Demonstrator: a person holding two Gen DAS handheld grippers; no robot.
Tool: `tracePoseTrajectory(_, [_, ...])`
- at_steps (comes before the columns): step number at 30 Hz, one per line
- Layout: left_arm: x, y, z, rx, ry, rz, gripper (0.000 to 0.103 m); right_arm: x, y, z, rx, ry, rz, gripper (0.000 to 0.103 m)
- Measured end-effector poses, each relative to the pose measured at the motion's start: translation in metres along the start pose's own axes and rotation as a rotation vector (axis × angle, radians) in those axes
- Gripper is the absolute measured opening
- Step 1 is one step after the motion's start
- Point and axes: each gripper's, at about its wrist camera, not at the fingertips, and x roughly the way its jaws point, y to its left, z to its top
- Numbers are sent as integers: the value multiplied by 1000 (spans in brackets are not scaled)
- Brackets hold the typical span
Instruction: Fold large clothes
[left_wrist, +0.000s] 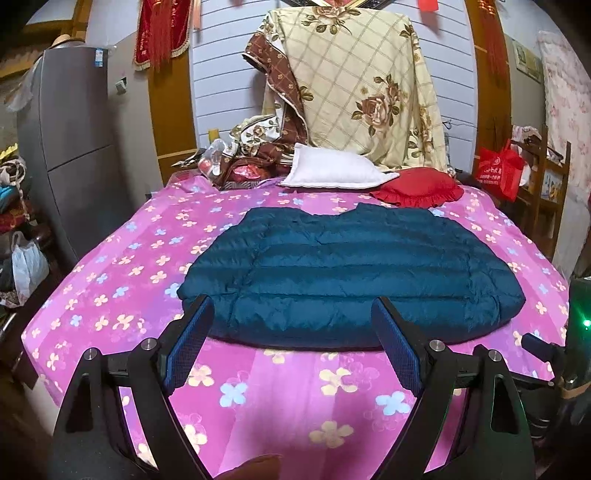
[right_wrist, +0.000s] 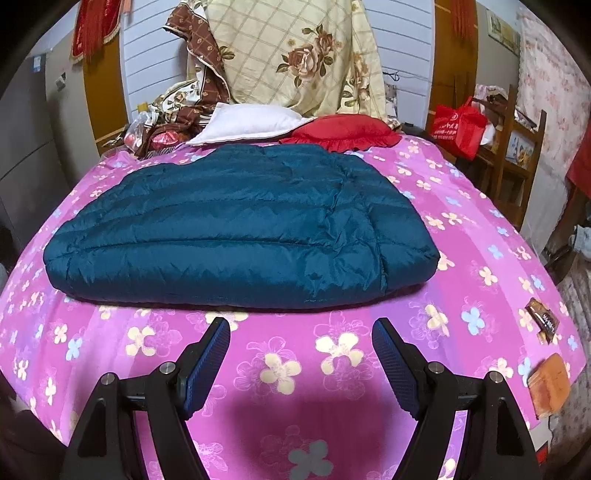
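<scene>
A teal quilted down jacket (left_wrist: 347, 273) lies flat on the pink flowered bed sheet (left_wrist: 122, 280), collar toward the far end. It also shows in the right wrist view (right_wrist: 236, 225). My left gripper (left_wrist: 293, 314) is open and empty, hovering just before the jacket's near hem. My right gripper (right_wrist: 301, 332) is open and empty, a little short of the near hem, over the bare sheet (right_wrist: 288, 369). The tip of the right gripper (left_wrist: 535, 343) shows at the right edge of the left wrist view.
A white pillow (left_wrist: 332, 170) and a red frilled cushion (left_wrist: 417, 190) lie past the jacket's collar. A floral quilt (left_wrist: 362, 81) hangs behind. A grey fridge (left_wrist: 74, 147) stands left; a red bag (left_wrist: 498, 170) and wooden shelf stand right. Two small packets (right_wrist: 546, 373) lie at the bed's right edge.
</scene>
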Motion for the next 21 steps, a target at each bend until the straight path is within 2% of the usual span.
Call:
tracePoseTrajectory(8, [-8,10,2,-28,-59,66,90,-2,5,0,-1,-15,4,77])
tracePoseTrajectory(11, [-6,16,0,-54,-53,51,103,-3,6,0,-9,-17,6,77])
tracePoseTrajectory(13, [-3,15,-1,-43,-46,64,103,-4,6,-1,-10,-21,3,77])
tracePoseTrajectory(21, [-4,9,-3,-15,-40,20,102,-1,5,-1,-6,-12,-3,77])
